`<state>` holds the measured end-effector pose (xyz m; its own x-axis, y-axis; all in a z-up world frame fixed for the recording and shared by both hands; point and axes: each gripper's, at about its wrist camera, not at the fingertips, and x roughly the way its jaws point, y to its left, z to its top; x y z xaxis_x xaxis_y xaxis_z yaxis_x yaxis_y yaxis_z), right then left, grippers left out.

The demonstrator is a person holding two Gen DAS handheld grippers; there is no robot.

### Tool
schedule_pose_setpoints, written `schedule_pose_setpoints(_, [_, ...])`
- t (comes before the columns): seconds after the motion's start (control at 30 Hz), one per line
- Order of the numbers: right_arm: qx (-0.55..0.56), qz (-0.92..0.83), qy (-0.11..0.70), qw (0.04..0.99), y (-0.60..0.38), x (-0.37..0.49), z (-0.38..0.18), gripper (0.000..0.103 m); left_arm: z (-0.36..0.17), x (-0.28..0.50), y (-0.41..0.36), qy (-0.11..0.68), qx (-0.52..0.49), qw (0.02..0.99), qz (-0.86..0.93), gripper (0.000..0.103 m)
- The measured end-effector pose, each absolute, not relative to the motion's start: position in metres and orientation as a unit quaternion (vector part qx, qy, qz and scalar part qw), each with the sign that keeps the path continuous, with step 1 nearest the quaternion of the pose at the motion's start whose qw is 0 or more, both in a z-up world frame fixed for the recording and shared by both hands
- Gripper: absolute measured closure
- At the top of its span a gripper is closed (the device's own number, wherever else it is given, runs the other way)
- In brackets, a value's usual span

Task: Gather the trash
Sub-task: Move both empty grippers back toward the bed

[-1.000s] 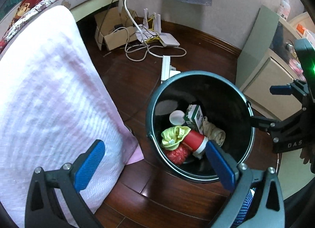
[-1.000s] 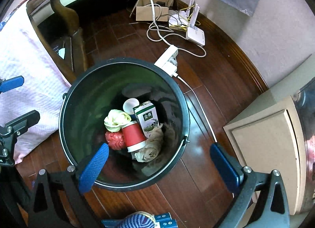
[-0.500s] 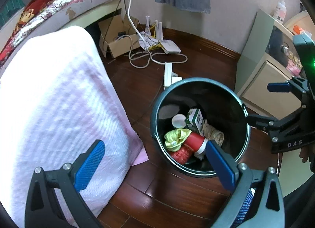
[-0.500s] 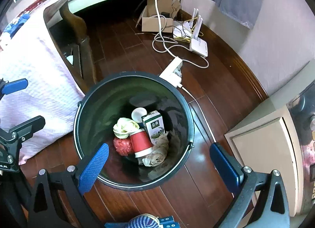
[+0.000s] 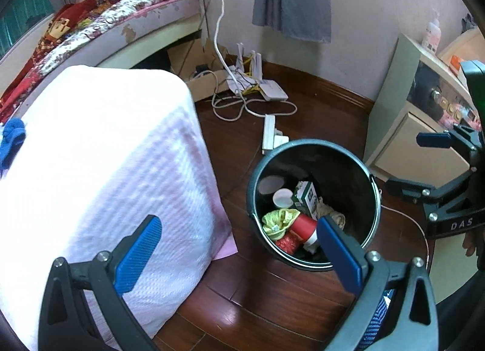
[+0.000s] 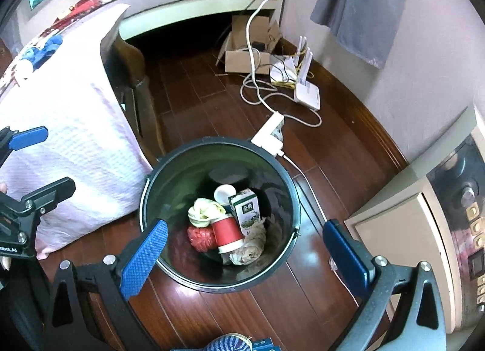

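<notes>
A dark round trash bin point(image 6: 178, 175) point(image 5: 351, 169) stands on the wooden floor. Inside lie a red paper cup point(image 6: 227, 232) point(image 5: 304, 225), a green-and-white carton point(image 6: 247, 210) point(image 5: 307, 199), a yellow-green crumpled wrapper point(image 6: 203, 213) point(image 5: 279, 220), a red crumpled wrapper point(image 6: 200, 237), a white lid point(image 6: 224, 193) and a beige crumpled paper point(image 6: 251, 248). My right gripper point(image 6: 242, 257) hovers open above the bin's near rim, empty. My left gripper point(image 5: 239, 254) is open and empty, above the floor between the cloth and the bin.
A table under a pink-white cloth point(image 5: 91, 169) point(image 6: 69, 138) stands left of the bin. A power strip point(image 6: 269, 132), cables, a white router point(image 6: 307, 93) and a cardboard box point(image 6: 245, 57) lie beyond it. A beige cabinet point(image 6: 403, 254) stands at the right.
Both grippers have risen and drawn back from the bin, so it looks smaller and lower in both views. Their fingers stay open. The trash in the bin has not moved.
</notes>
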<state>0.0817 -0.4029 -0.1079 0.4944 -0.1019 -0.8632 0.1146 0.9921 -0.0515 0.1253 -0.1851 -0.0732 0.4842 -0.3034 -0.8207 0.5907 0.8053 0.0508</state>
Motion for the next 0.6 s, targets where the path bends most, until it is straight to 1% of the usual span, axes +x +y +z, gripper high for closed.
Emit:
schedule_pose_setpoints(0.33, [-0.002, -0.039, 0.473, 0.880, -0.375, 0.083, -0.082, 0.000, -0.056, 0.125, -0.160, 0.419, 0.148, 0.862, -0.243, 0.001])
schedule_pose_setpoints(0.6, [-0.021, -0.003, 0.453, 0.891, -0.338, 0.099, -0.065, 0.000, -0.041, 0.129, -0.124, 0.404, 0.126, 0.881, -0.210, 0.001])
